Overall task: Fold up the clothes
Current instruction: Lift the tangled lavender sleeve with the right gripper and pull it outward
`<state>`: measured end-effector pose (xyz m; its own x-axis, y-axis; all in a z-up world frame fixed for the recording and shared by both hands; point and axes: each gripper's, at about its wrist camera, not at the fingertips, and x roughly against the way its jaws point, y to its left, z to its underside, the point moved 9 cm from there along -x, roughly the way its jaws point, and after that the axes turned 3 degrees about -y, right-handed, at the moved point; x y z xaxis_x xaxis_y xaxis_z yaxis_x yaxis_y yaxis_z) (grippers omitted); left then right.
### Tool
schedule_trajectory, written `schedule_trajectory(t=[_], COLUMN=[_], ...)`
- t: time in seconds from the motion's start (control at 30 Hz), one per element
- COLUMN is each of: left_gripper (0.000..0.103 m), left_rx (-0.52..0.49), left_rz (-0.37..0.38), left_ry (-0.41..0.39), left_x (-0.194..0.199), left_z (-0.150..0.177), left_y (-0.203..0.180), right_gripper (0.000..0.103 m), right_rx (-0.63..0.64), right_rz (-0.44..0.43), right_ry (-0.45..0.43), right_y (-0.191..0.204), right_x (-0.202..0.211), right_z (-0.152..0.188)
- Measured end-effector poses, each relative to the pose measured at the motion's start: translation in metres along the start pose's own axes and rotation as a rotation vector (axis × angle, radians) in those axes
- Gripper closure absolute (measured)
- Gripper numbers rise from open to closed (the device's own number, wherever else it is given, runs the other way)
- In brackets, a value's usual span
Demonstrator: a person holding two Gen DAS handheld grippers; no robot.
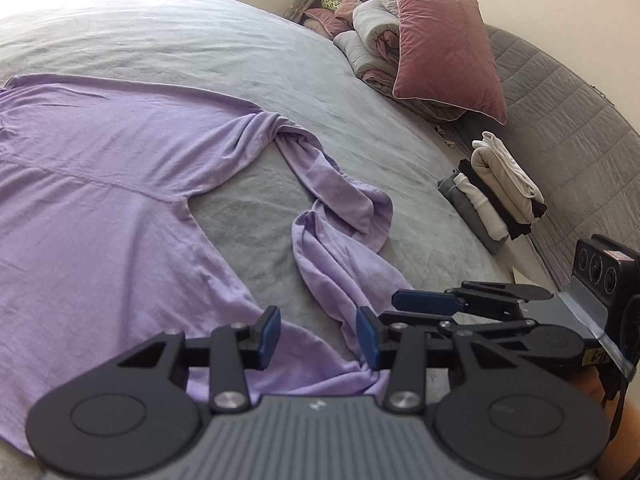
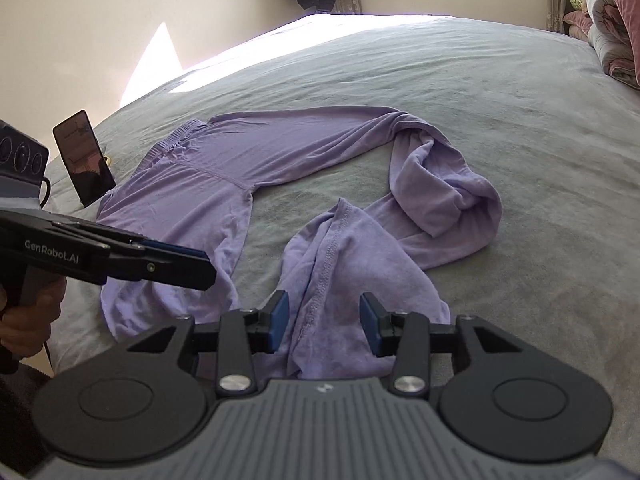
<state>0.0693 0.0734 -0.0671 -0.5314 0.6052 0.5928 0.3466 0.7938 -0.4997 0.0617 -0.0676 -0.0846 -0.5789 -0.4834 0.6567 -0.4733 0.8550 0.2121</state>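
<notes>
Lilac trousers lie spread across a grey bed, one leg twisted back toward the camera. The left tool and right tool both hover partly open over the fabric's near end, gripping nothing. Folded clothes sit stacked near a pink pillow.

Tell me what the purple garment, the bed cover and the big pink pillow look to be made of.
Purple garment: thin soft knit, probably jersey; matte, drapes in limp folds, stitched hems. Bed cover: grey fleece or plush, judging by its fuzzy nap. Pink pillow: likely velvet; soft sheen, pale piped edge.
</notes>
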Motion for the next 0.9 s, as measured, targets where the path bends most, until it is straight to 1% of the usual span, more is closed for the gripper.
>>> schedule_trajectory(t=[0.03, 0.07, 0.13, 0.2, 0.4, 0.6, 0.7, 0.77, 0.9], left_gripper=[0.06, 0.06, 0.06, 0.06, 0.06, 0.06, 0.06, 0.06, 0.06], left_rx=[-0.007, -0.014, -0.039, -0.069, -0.142, -0.206, -0.233, -0.251, -0.281], left_rz=[-0.003, -0.005, -0.004, -0.002, 0.006, -0.01, -0.022, -0.028, -0.03], left_ry=[-0.001, -0.002, -0.004, -0.007, 0.001, 0.016, 0.034, 0.044, 0.051], left_x=[0.0, -0.001, -0.001, -0.001, -0.007, -0.022, -0.032, -0.037, -0.042], left_z=[0.0, -0.001, -0.001, -0.001, 0.002, 0.005, 0.008, 0.009, 0.01], left_y=[-0.003, -0.006, -0.014, -0.022, -0.044, -0.062, -0.069, -0.073, -0.08], right_gripper=[0.076, 0.095, 0.1, 0.1, 0.1, 0.1, 0.1, 0.1, 0.1], right_rx=[0.004, 0.007, -0.027, -0.085, -0.269, -0.393, -0.421, -0.431, -0.48], right_rz=[-0.007, -0.012, -0.034, -0.065, -0.196, -0.281, -0.277, -0.254, -0.199], right_ry=[0.02, 0.04, 0.042, 0.022, -0.12, -0.236, -0.277, -0.299, -0.317], right_y=[0.0, 0.0, -0.006, -0.013, -0.033, -0.058, -0.072, -0.083, -0.111], right_x=[-0.004, -0.007, -0.008, 0.001, 0.06, 0.111, 0.13, 0.142, 0.163], right_z=[0.006, 0.011, 0.014, 0.009, -0.017, -0.029, -0.03, -0.029, -0.02])
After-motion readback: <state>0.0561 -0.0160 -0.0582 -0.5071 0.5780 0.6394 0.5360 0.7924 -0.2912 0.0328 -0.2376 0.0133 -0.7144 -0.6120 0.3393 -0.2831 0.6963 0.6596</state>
